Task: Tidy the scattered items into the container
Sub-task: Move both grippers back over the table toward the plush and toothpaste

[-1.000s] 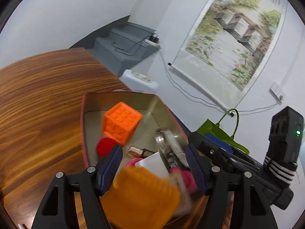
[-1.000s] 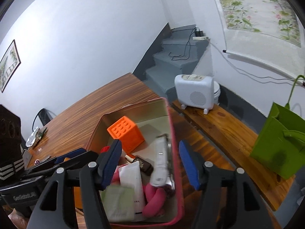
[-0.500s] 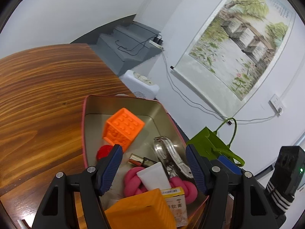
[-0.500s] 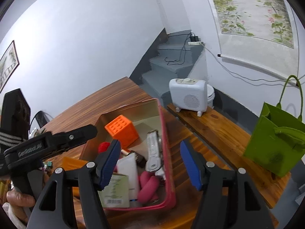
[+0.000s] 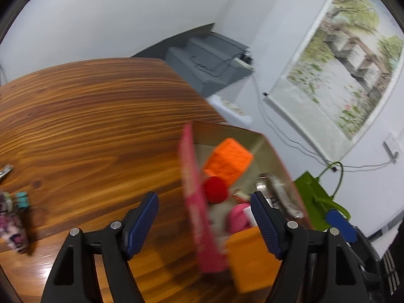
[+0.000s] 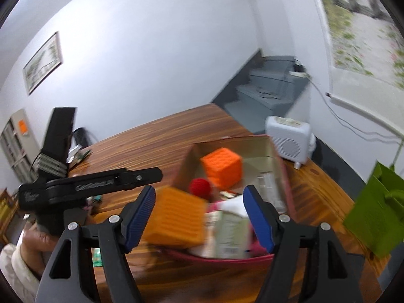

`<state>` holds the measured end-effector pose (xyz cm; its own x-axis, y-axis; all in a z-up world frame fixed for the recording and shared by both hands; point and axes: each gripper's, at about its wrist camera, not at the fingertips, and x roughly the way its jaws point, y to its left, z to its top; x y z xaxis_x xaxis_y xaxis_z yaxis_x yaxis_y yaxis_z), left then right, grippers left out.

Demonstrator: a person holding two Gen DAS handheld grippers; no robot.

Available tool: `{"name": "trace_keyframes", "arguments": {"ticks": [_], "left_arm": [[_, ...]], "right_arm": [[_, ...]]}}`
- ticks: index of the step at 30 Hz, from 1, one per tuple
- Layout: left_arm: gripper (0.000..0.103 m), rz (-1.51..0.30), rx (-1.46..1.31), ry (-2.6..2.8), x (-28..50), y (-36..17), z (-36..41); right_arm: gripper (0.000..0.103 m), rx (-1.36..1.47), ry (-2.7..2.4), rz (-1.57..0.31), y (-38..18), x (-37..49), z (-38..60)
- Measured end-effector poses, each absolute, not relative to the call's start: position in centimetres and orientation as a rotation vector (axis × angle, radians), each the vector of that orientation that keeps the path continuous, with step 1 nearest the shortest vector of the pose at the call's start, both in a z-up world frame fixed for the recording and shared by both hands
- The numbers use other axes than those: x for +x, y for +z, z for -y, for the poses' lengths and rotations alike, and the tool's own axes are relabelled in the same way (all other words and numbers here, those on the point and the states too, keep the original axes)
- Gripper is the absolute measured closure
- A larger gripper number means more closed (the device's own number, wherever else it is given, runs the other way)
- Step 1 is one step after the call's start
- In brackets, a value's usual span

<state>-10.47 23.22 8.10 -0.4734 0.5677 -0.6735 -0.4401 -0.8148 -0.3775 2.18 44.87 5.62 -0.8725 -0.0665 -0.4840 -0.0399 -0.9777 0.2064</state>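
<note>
The pink tin (image 5: 193, 197) with a metal inside stands on the wooden table. In it lie an orange cube (image 5: 228, 160), a red ball (image 5: 215, 186), a pink knotted toy (image 5: 238, 217) and an orange ribbed box (image 5: 252, 255). My left gripper (image 5: 203, 223) hangs over the tin's left wall, its jaws opening, with nothing gripped. My right gripper (image 6: 199, 218) hovers above the tin's near end, jaws opening too, over the ribbed box (image 6: 176, 221) and a green-white packet (image 6: 229, 229). Its pads touch neither. Cube (image 6: 222, 166) and ball (image 6: 200, 188) lie farther in.
Loose on the table at the left are a patterned pouch (image 5: 12, 227), a teal clip (image 5: 22, 199) and a metal piece (image 5: 5, 171). A green bag (image 6: 378, 209) and a white heater (image 6: 287, 139) stand to the right. A hand (image 6: 38, 242) holds the left tool.
The orange ribbed box left the left jaws and now lies in the tin. The left gripper swung left, bringing the loose table items into view. Both jaws stand wider.
</note>
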Motion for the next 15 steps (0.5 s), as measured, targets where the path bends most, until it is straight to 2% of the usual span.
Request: {"name": "trace_keyframes", "arguments": {"ticks": [8,15], "left_arm": [[0.026,0.217,-1.179,2.338,-10.6,7.2,-16.2],[0.026,0.234,-1.206,2.455,-9.7,5.7,-8.9]], "right_arm": [[0.028,0.81,-2.835,0.124,4.5,1.4,-36.3],[0.028,0.979,-2.67,0.04,1.0,-0.9,-30.0]]}}
